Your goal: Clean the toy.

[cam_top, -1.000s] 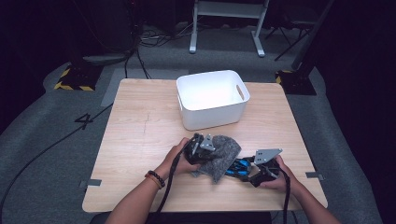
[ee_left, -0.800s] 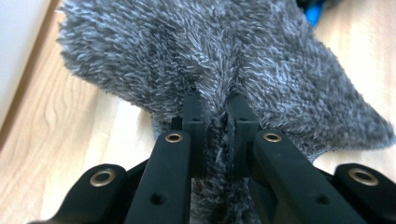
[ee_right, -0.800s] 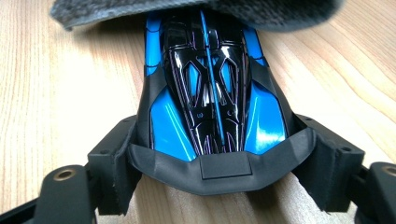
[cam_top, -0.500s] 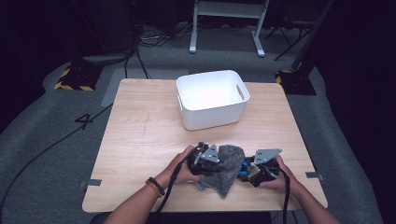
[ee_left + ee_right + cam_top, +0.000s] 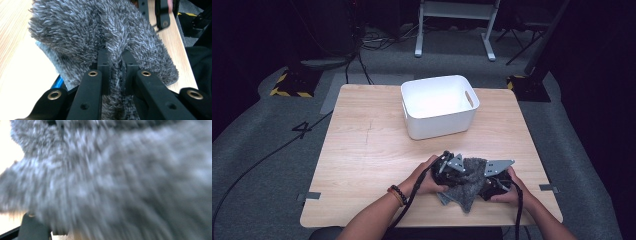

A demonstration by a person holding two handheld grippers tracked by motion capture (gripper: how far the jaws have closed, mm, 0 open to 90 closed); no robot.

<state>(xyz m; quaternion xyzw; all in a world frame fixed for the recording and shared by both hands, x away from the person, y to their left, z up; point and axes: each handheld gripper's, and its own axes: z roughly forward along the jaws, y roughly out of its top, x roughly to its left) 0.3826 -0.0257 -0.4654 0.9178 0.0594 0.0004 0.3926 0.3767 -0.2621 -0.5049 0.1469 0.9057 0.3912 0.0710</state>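
Your left gripper (image 5: 115, 72) is clenched on a thin fold of the grey shaggy cloth (image 5: 464, 181) at the desk's (image 5: 362, 150) near edge; right gripper's (image 5: 493, 186) hold cannot be told, so pulling apart risks slippage

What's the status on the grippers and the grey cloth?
Left gripper shut on cloth. Right gripper at cloth's other side, grip unclear. Bin beyond, path clear.

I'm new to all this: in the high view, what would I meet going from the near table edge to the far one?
Fuzzy grey cloth held between the left gripper and the right gripper → bare wooden table → white bin.
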